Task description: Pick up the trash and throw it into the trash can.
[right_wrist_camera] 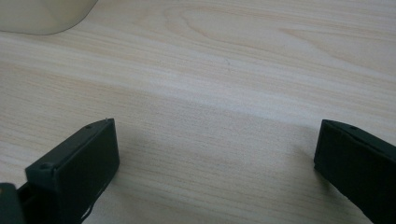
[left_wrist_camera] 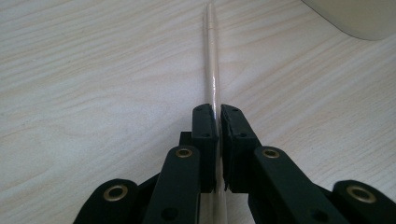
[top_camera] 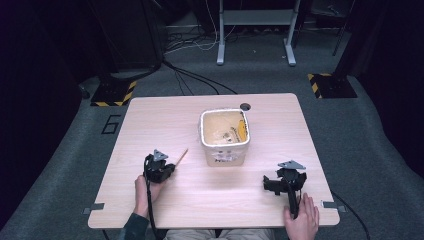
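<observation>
A thin wooden stick (left_wrist_camera: 212,70) lies on the counter (top_camera: 150,120) at about eight o'clock from the white tub (top_camera: 225,135), clamped between the jaws of the left hand-held gripper (left_wrist_camera: 218,122). The right hand-held gripper (right_wrist_camera: 217,149), at about five o'clock from the tub, stands wide apart over bare wood, holding nothing

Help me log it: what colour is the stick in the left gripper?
Pale wood stick; left gripper view shows it best.
</observation>
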